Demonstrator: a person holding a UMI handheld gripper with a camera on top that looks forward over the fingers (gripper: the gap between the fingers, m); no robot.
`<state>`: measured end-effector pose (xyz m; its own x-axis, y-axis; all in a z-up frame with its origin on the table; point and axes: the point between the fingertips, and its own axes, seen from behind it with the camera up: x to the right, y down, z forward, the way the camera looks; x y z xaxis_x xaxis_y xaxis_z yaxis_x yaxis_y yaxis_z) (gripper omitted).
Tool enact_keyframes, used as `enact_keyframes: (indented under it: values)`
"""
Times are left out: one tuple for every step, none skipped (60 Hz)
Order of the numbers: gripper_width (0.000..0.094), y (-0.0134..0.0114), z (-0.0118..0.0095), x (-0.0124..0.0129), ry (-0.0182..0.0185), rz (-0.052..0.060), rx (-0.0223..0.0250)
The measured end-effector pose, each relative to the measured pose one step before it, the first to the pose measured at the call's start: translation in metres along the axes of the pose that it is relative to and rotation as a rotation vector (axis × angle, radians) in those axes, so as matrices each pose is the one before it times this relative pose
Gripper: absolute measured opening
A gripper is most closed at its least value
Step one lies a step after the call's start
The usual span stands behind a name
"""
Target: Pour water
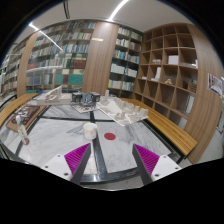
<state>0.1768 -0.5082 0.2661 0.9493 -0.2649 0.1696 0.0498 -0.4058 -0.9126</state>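
A small white cup (90, 131) stands on the grey table (120, 150), just ahead of my left finger, with a red disc (110, 135) to its right. My gripper (111, 162) hangs spread and empty, well short of both. I see no water vessel for certain among the clutter (100, 100) at the far end. Closing in off-centre, I judge I could tip the light cup over. Bookshelves (70, 50) stand beyond.
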Motion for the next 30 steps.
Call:
enact_keyframes:
  values:
    - [0.0858, -0.00018, 0.00025, -0.0003, -0.00071, 0.0002, 0.00063]
    - [0.0857, -0.00007, 0.00034, -0.0004, 0.00004, 0.0002, -0.00037]
    - [0.0857, 0.0, 0.00037, -0.00069, 0.00043, 0.0003, -0.00113]
    - [0.0859, -0.00021, 0.0004, -0.00094, 0.00042, -0.0001, -0.00085]
    - [0.0858, -0.00008, 0.0003, -0.00121, 0.00035, -0.0003, -0.00093]
    - [0.0859, -0.00009, 0.00017, -0.0015, 0.0007, -0.0007, -0.00045]
    - [0.0856, 0.00025, 0.00019, -0.0013, 0.00107, -0.001, -0.00101]
    - [0.0857, 0.00103, 0.00256, 0.00027, 0.0001, -0.0014, -0.0011]
    - [0.0857, 0.00052, -0.00276, -0.00665, 0.0038, -0.0022, -0.00351]
    - [0.0858, 0.00113, -0.00047, -0.00189, 0.00046, -0.0023, -0.00253]
    - [0.0855, 0.00145, -0.00012, -0.00187, -0.00015, -0.0024, -0.00203]
    - [0.0857, 0.00157, -0.00029, -0.00206, -0.00038, -0.0023, -0.00178]
    - [0.0857, 0.00184, -0.00024, -0.00237, -0.00063, -0.002, -0.00216]
    - [0.0858, 0.00215, -0.0001, -0.00275, -0.00055, -0.0017, -0.00263]
    - [0.0858, 0.00277, -0.00014, -0.00273, -0.00077, -0.0015, -0.00357]
    - [0.0859, 0.00323, 0.00114, 0.00009, -0.00217, -0.0013, -0.00332]
    - [0.0856, 0.00361, 0.00195, -0.00104, -0.00325, -0.0011, -0.00393]
    - [0.0855, 0.00417, -0.00004, -0.00558, -0.00192, -0.0016, -0.00289]
    - [0.0855, 0.00354, -0.00016, -0.00475, -0.0036, -0.0015, -0.00321]
    - [0.0854, 0.00398, 0.00027, -0.00516, -0.00493, -0.0021, -0.00279]
    - [0.0856, 0.00404, 0.00012, -0.00563, -0.00607, -0.0026, -0.00325]
    - [0.0856, 0.00446, 0.00043, -0.00644, -0.00672, -0.0025, -0.00368]
    - [0.0857, 0.00443, 0.00021, -0.00576, -0.00845, -0.0024, -0.00618]
    - [0.0858, 0.00239, -0.0013, -0.00546, -0.00945, -0.0033, -0.00867]
    - [0.0855, 0.00899, 0.00354, -0.01148, -0.0079, -0.002, -0.00295]
    - [0.0856, 0.00549, 0.0012, -0.00929, -0.00932, -0.0018, -0.00485]
    - [0.0854, 0.00493, 0.00155, -0.00965, -0.0095, -0.0019, -0.00336]
    - [0.0859, 0.00473, 0.00168, -0.01089, -0.01118, -0.0028, -0.00164]
    - [0.0859, 0.00106, -0.00137, -0.00907, -0.01398, -0.0038, -0.00395]
    - [0.0854, 0.00415, 0.00193, -0.01217, -0.01404, -0.004, -0.00132]
